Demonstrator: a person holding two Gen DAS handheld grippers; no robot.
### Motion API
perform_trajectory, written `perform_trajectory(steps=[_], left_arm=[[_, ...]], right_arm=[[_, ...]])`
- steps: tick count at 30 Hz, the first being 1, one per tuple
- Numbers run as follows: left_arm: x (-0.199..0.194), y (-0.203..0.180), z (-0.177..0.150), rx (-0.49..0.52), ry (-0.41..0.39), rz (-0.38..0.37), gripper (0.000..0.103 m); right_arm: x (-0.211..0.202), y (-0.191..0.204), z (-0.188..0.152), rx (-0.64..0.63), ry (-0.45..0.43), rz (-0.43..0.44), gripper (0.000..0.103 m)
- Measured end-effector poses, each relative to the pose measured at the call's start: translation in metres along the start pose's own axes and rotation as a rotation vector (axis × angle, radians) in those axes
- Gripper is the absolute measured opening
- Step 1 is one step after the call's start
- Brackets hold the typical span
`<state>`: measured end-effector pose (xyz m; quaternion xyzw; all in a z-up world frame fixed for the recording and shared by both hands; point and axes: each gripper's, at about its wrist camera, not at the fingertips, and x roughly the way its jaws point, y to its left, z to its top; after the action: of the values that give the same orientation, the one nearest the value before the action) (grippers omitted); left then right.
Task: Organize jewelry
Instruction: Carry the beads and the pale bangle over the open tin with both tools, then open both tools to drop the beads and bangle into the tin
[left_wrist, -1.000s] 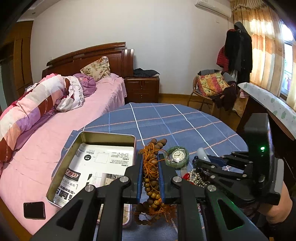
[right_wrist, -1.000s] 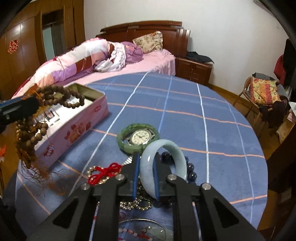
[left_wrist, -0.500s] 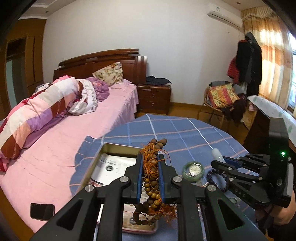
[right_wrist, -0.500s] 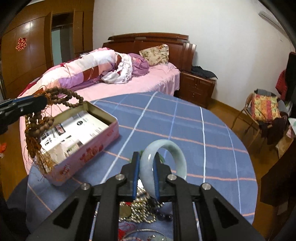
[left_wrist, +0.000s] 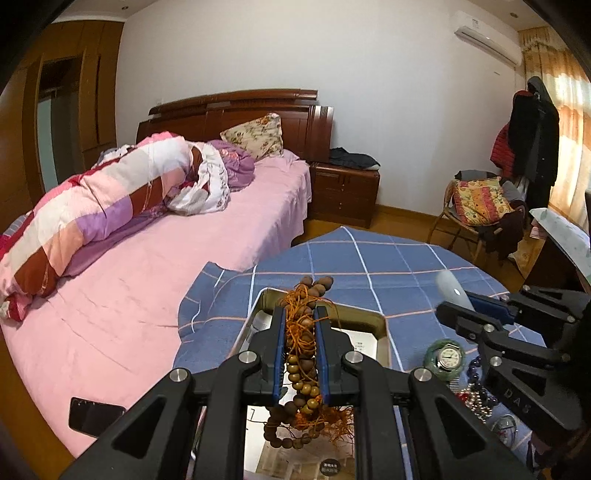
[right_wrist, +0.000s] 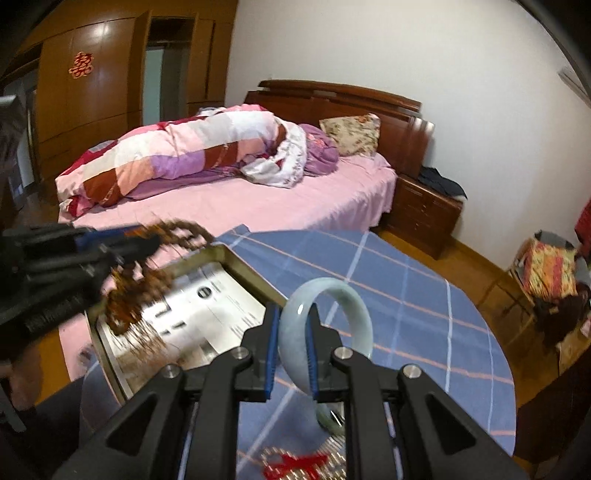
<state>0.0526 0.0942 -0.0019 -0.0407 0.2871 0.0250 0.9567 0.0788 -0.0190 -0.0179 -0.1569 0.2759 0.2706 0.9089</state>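
My left gripper (left_wrist: 300, 314) is shut on a string of brown wooden beads (left_wrist: 301, 365) with orange cord, and it hangs over the open metal tin (left_wrist: 364, 319) lined with printed paper. Seen from the right wrist, the same left gripper (right_wrist: 151, 240) and blurred wooden beads (right_wrist: 136, 295) hover above the tin (right_wrist: 243, 267). The right gripper (right_wrist: 292, 314) is shut on a pale jade bangle (right_wrist: 328, 295), held in the air over the blue checked tablecloth (right_wrist: 406, 295) just right of the tin. In the left wrist view the right gripper (left_wrist: 448, 301) holds the bangle (left_wrist: 448, 286) at the right.
On the cloth lie a green bangle with a watch (left_wrist: 445, 358), dark beads (left_wrist: 474, 369), a silvery chain (left_wrist: 472, 400) and a red-tasselled piece (right_wrist: 291, 463). A pink bed (left_wrist: 147, 273) borders the table, with a black phone (left_wrist: 94, 413) on its edge. A chair (left_wrist: 476, 206) stands behind.
Both grippers rose and swung left toward the tin. The beads went from beside the tin to above it; the bangle was lifted off the jewelry pile and carried toward the tin.
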Motion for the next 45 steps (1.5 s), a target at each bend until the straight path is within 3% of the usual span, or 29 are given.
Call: perform_trajectory(steps=[15, 29, 39, 43, 45], left_arm=[[0.041, 0.008, -0.010, -0.025, 0.077, 0.011, 0.014], [0.060, 0.019, -0.021, -0.022, 0.120, 0.057, 0.014], [0.072, 0.016, -0.027, -0.016, 0.184, 0.045, 0.018], [0.070, 0.018, -0.028, -0.030, 0.190, 0.051, 0.019], [0.068, 0.019, -0.027, -0.044, 0.194, 0.056, 0.025]], right_arm=[[0.053, 0.031, 0.001, -0.050, 0.023, 0.049, 0.016], [0.073, 0.042, 0.000, -0.097, 0.066, 0.075, 0.015], [0.089, 0.038, -0.009, -0.096, 0.123, 0.048, 0.017], [0.086, 0.032, -0.009, -0.073, 0.127, 0.043, 0.038], [0.081, 0.026, -0.010, -0.053, 0.119, 0.044, 0.046]])
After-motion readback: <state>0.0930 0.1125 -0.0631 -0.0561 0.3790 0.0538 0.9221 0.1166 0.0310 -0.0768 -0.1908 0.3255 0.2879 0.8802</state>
